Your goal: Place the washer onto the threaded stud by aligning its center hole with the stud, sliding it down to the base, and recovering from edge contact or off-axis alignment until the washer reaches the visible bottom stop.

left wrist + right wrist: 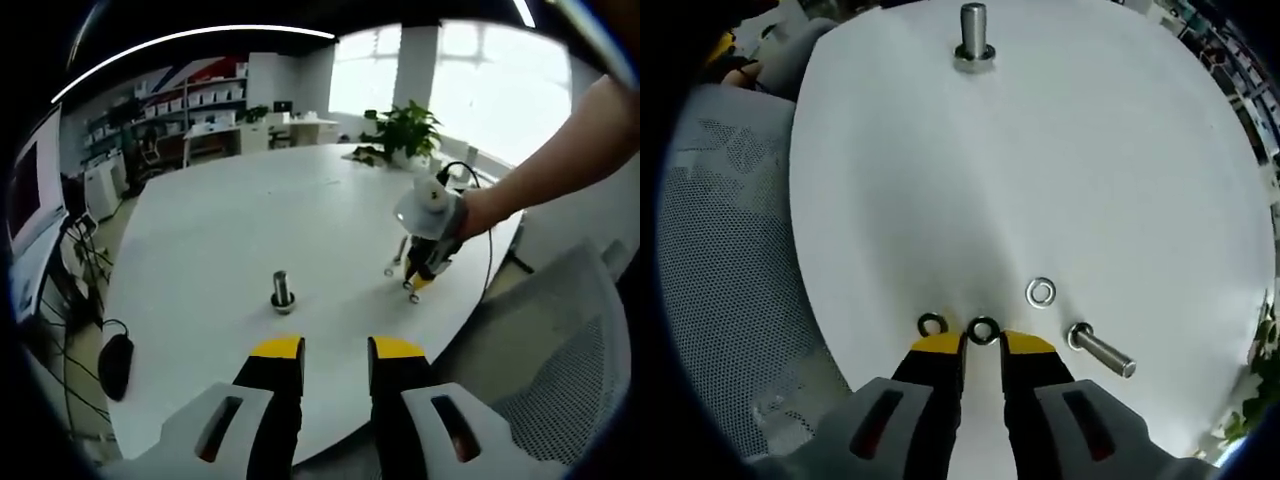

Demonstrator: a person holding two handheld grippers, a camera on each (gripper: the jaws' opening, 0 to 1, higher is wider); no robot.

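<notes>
A short threaded stud stands upright on its nut base on the white round table. My left gripper hovers in front of it, open, with nothing between its jaws. A person's hand holds my right gripper tilted down onto the table to the stud's right. In the right gripper view the stud is far ahead. One small washer lies flat at the mouth of my right gripper, whose jaws stand narrowly apart beside it. Two more washers lie close by.
A loose bolt lies on its side right of the washers. A grey mesh chair stands against the table edge by the right gripper. A potted plant and a cable sit at the table's far side.
</notes>
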